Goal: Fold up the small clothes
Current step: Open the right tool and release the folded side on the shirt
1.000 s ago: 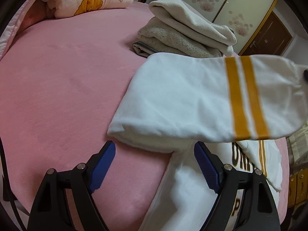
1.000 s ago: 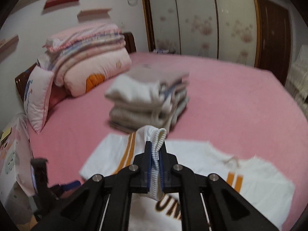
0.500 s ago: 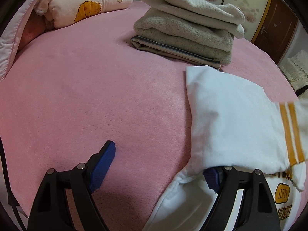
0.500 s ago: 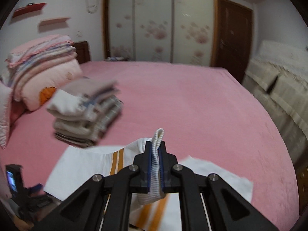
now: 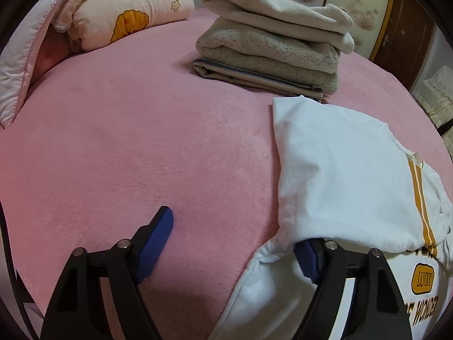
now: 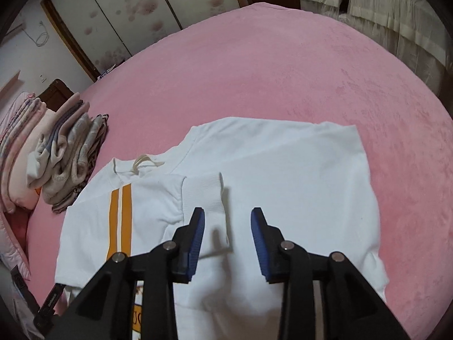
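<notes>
Here the right gripper (image 6: 228, 226), its jaws opening, has let go of the sleeve (image 6: 206, 212), now folded across the white shirt (image 5: 337, 170) on the bed (image 5: 141, 141); the left gripper (image 5: 235, 243), unclenched but closing, grips nothing.

Bedroom. Pink plush bed cover (image 6: 283, 65), floral sliding wardrobe doors (image 6: 136, 8) behind, brown wooden door (image 5: 402, 34), cream draped furniture (image 6: 382, 8) alongside, dark headboard (image 6: 58, 90), pink bedding (image 5: 127, 14).
</notes>
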`<action>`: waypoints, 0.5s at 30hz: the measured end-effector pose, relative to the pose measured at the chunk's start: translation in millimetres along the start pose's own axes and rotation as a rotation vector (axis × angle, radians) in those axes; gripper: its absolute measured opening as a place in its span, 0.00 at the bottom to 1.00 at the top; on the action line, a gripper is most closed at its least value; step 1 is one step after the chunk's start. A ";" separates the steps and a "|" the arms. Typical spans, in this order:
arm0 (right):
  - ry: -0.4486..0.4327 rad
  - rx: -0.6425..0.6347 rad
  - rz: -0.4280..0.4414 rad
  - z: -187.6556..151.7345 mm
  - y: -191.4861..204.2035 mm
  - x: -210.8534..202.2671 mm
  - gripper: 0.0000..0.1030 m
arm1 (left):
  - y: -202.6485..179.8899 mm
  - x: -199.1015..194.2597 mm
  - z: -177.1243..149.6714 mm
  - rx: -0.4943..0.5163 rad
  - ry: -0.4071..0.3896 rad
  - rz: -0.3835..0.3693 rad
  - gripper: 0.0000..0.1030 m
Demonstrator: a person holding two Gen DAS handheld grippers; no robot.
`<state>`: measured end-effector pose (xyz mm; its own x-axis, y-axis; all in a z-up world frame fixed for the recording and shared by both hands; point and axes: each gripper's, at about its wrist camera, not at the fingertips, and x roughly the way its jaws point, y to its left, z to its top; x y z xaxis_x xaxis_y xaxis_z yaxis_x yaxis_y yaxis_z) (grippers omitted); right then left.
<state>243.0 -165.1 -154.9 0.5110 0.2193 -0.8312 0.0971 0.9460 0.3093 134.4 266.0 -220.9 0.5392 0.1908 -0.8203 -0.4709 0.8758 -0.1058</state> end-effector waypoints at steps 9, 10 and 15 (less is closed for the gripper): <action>0.046 -0.007 0.060 -16.1 -1.5 5.5 0.33 | 1.1 -7.4 -1.5 -0.010 -0.019 -0.033 0.60; 0.055 -0.003 0.063 -16.4 -1.3 10.0 0.33 | 0.4 -7.2 -1.2 -0.008 -0.019 -0.034 0.57; 0.076 0.037 0.103 -15.7 -2.5 32.7 0.33 | -3.0 -5.3 -0.8 -0.002 -0.013 -0.055 0.44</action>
<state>246.1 -156.6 -190.1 0.4542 0.3332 -0.8262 0.0799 0.9085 0.4103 132.4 262.0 -216.7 0.5731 0.1485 -0.8059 -0.4416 0.8844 -0.1511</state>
